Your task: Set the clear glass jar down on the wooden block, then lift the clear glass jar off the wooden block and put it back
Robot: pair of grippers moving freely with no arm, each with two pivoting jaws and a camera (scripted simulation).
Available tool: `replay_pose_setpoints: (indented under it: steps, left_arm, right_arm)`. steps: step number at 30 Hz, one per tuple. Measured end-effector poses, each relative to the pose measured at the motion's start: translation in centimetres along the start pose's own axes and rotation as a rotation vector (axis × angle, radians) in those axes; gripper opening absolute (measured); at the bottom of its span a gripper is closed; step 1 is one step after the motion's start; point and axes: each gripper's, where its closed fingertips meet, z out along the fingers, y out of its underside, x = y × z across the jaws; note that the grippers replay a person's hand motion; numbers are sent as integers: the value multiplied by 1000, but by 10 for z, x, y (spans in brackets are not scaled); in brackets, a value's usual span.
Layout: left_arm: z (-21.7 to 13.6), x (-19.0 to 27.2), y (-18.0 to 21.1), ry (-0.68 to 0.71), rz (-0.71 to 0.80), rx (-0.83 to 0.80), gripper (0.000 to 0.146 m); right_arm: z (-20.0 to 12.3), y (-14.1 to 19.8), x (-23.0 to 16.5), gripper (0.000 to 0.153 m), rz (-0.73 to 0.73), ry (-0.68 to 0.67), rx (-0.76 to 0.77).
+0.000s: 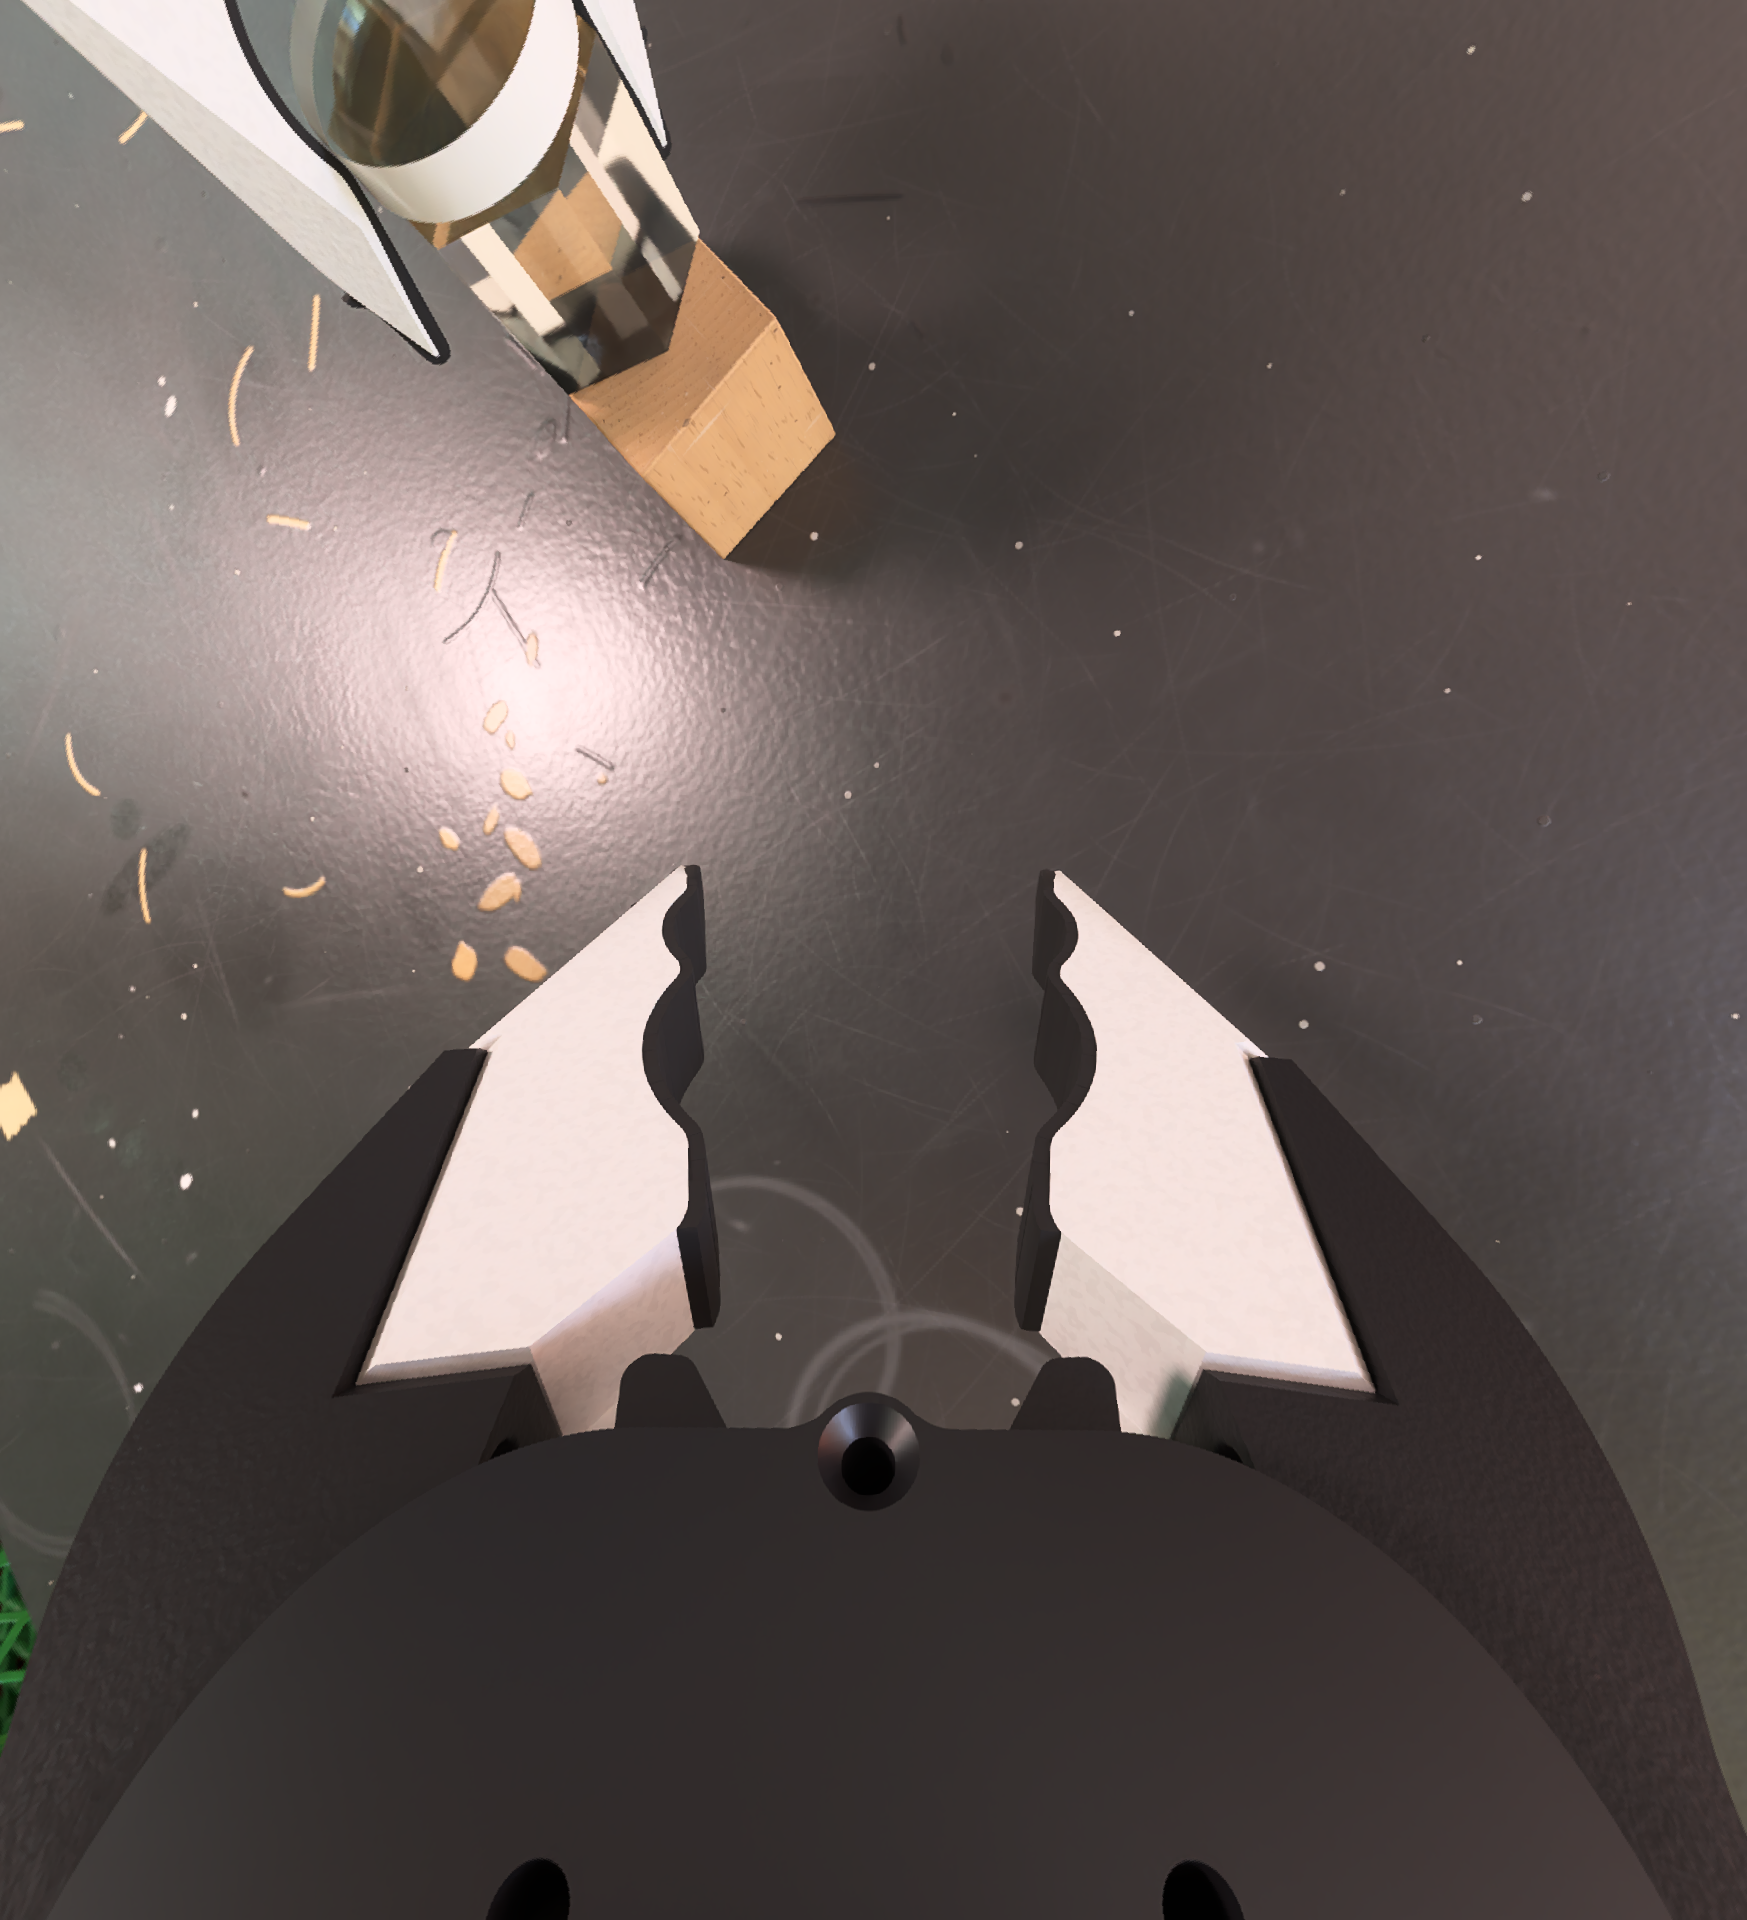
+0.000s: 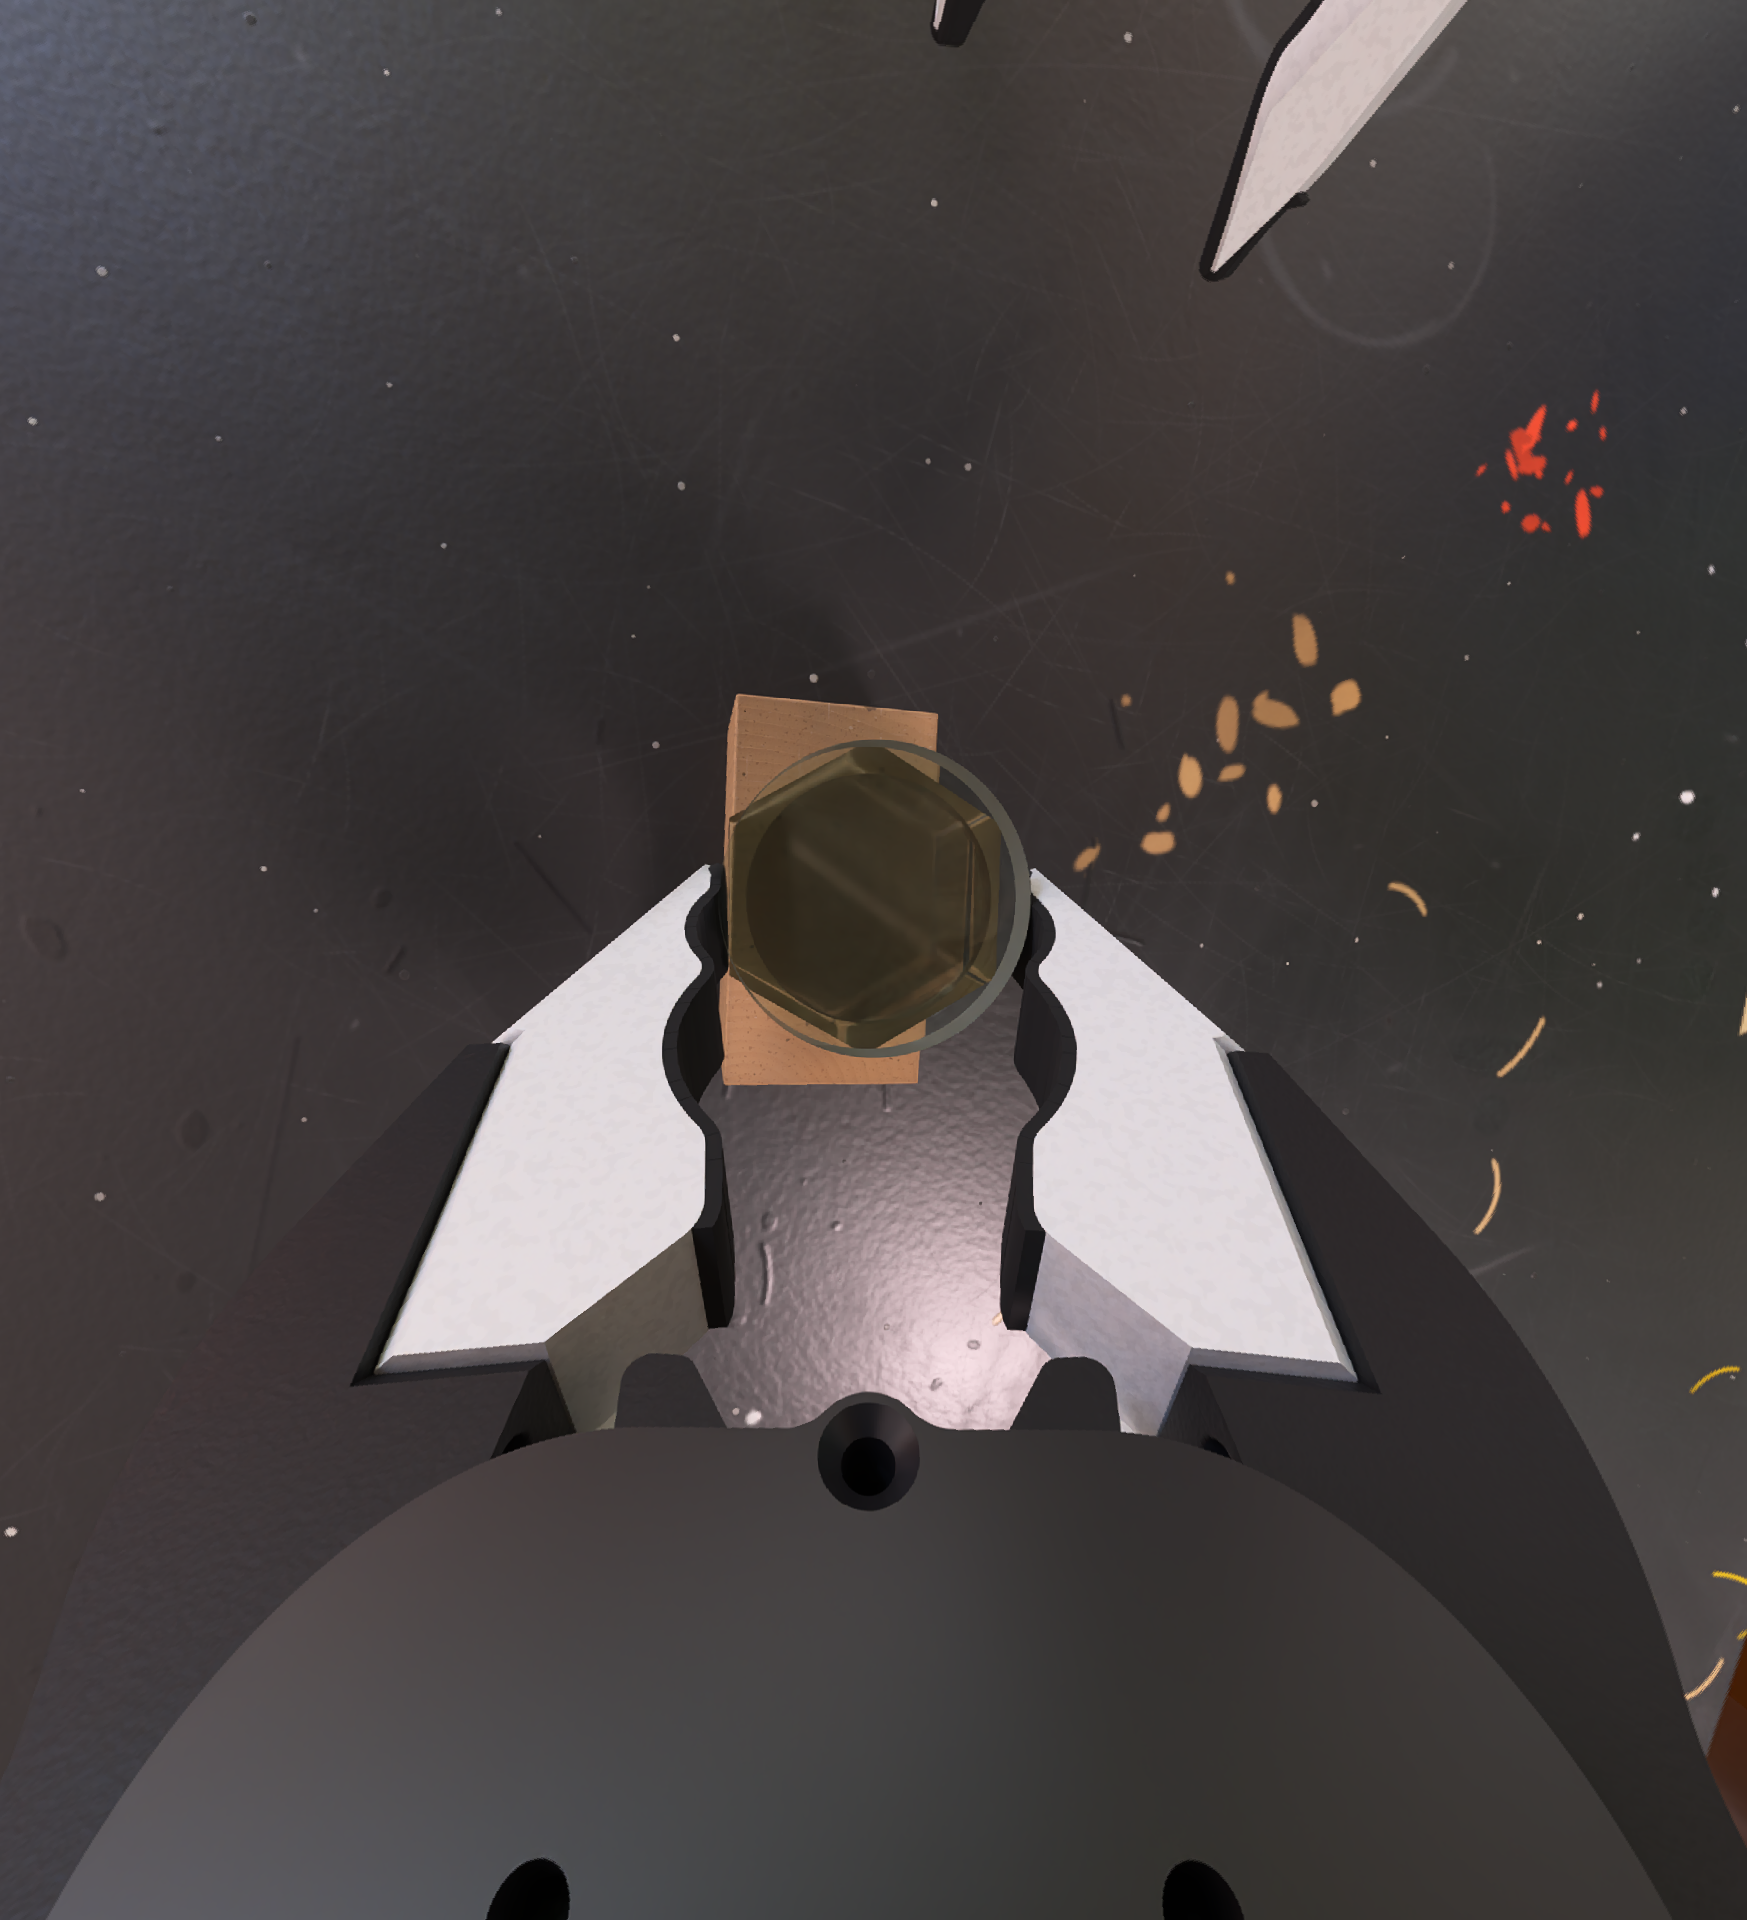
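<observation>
**Jar on block, right gripper around it**

My right gripper (image 2: 871,883) has its fingertips on either side of the clear glass jar (image 2: 869,899), clamped at the rim. Jar stands upright on the wooden block (image 2: 807,1049), on the dark speckled tabletop (image 2: 329,520). My left gripper (image 1: 869,883) hangs apart, jaws spread, empty, well clear of the block.

Right tongs (image 2: 871,914) around the clear glass jar (image 2: 869,899), apparently touching, above the wooden block (image 2: 827,727).
</observation>
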Motion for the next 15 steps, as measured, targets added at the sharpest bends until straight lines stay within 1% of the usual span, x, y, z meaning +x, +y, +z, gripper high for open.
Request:
replay_pose_setpoints:
  steps: [9, 12, 15]
  left_arm:
    - [2, 1, 0, -46, -17, 27, 64]
    - [0, 2, -1, -3, -30, 32, 66]
    - [-3, 1, -2, 68, -73, 61, 65]
  right_arm:
    - [-1, 0, 0, 55, 15, 29, 32]
    - [0, 0, 1, 55, 16, 3, 23]
    - [-1, 0, 1, 55, 36, -55, 15]
